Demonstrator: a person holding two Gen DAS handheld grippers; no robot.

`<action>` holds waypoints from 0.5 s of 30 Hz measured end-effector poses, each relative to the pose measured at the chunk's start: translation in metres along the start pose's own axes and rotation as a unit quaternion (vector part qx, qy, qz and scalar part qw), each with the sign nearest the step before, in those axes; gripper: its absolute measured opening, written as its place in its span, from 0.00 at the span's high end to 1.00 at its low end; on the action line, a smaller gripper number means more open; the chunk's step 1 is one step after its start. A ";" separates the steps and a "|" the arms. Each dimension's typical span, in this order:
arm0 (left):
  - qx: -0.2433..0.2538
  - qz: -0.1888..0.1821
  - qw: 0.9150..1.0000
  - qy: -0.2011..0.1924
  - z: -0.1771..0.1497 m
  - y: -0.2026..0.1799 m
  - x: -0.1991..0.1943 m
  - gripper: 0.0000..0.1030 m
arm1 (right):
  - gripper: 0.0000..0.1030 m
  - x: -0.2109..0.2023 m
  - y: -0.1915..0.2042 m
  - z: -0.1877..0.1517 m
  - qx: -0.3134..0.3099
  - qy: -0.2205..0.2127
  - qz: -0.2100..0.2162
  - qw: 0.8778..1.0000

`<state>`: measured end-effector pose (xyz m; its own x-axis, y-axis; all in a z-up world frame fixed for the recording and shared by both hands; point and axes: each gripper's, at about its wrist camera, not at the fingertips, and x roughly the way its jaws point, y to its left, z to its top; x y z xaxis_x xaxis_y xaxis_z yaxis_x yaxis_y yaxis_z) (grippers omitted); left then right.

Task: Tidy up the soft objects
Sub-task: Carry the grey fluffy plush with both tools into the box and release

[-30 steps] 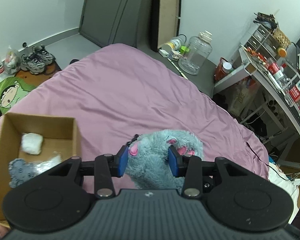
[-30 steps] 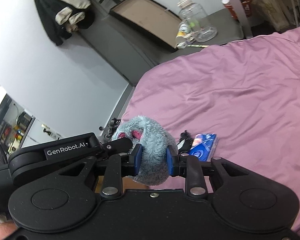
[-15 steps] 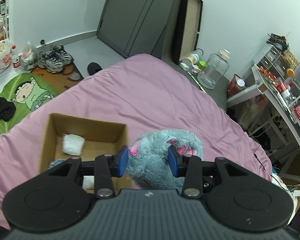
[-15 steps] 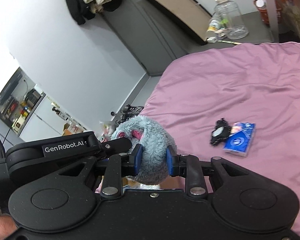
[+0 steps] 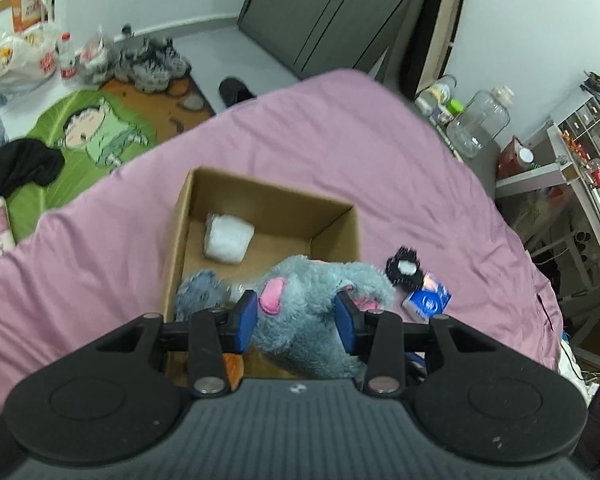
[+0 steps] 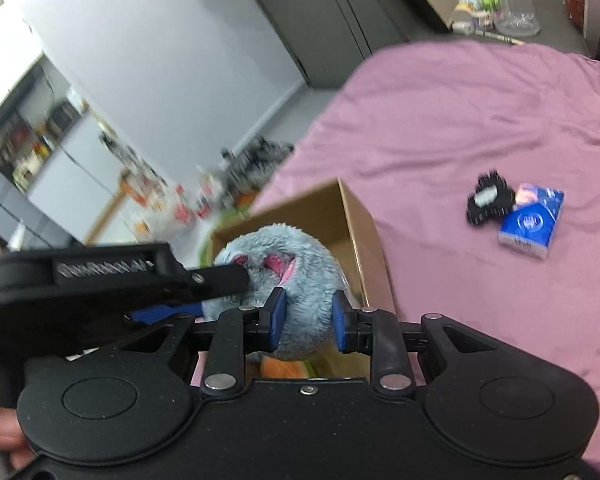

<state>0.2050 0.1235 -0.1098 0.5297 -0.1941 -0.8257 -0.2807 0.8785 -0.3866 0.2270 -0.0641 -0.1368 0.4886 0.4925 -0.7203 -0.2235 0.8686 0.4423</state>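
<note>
Bed (image 5: 340, 140) with pink sheet carries an open box (image 5: 342, 236); a white wad (image 5: 228, 238) lies inside, a blue pack (image 5: 428, 302) and black item (image 5: 404, 270) just beside it. Both grippers, left (image 5: 296, 322) and right (image 6: 306, 320), have fingers clamped on the grey plush (image 5: 316, 304), held over the box's near end. Floor beyond: green mat (image 5: 96, 136), shoes (image 5: 152, 64), bags.

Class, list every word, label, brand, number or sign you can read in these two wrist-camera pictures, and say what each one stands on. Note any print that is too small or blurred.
None can be read for certain.
White lettering on the left gripper body: motion-blurred.
Round emblem and print on the blue packet: too small.
Red print on the white plastic bag: too small.
Labels on the desk bottles: too small.
</note>
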 end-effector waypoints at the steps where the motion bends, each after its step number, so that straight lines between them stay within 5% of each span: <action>1: -0.002 -0.002 1.000 0.006 -0.001 0.002 0.002 0.61 | 0.76 0.001 0.002 -0.001 -0.003 0.009 -0.007 1.000; 15: -0.015 -0.008 0.999 0.038 -0.012 0.019 0.024 0.55 | 0.68 -0.008 0.004 0.011 -0.040 0.081 -0.019 0.996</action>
<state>0.2030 0.1303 -0.1422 0.4720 -0.2425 -0.8476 -0.2966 0.8617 -0.4118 0.2314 -0.0648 -0.1238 0.3573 0.4555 -0.8154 -0.2775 0.8854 0.3730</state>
